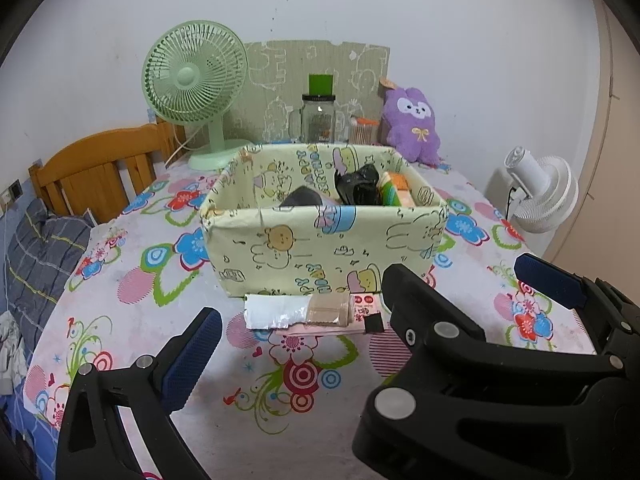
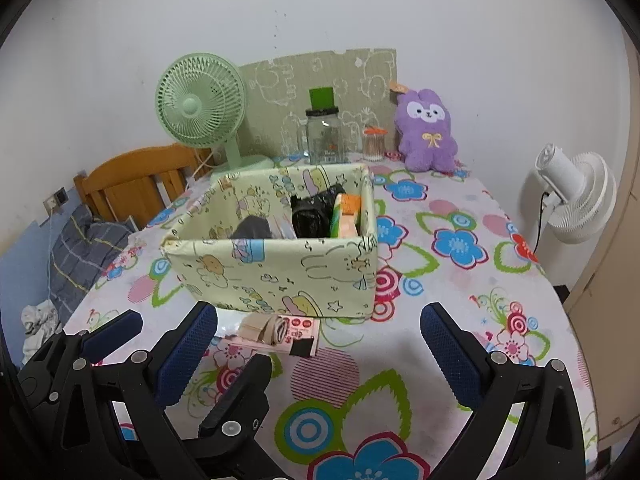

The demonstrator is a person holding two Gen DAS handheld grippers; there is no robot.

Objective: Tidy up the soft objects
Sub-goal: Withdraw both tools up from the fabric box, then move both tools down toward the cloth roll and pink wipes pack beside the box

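A pale yellow cartoon-print fabric box (image 1: pixel 320 248) (image 2: pixel 280 264) stands mid-table. Inside it are a black bag (image 1: pixel 358 186), orange-green packs (image 1: pixel 396 190) and a dark grey item (image 1: pixel 302 196). Against the box's front lie a white pouch (image 1: pixel 276 310), a beige folded cloth (image 1: pixel 328 310) (image 2: pixel 268 328) and a pink packet (image 1: pixel 366 306) (image 2: pixel 300 330). A purple plush rabbit (image 1: pixel 412 124) (image 2: pixel 426 132) sits at the back. My left gripper (image 1: pixel 316 320) is open and empty just before these items. My right gripper (image 2: pixel 316 312) is open and empty too, and its black finger (image 1: pixel 432 308) overlaps the left one.
At the back stand a green fan (image 1: pixel 196 80), a glass jar (image 1: pixel 318 120) and a small swab jar (image 2: pixel 374 144). A white fan (image 2: pixel 576 196) is off the table's right edge. A wooden headboard (image 1: pixel 96 168) and bedding (image 1: pixel 36 256) lie to the left.
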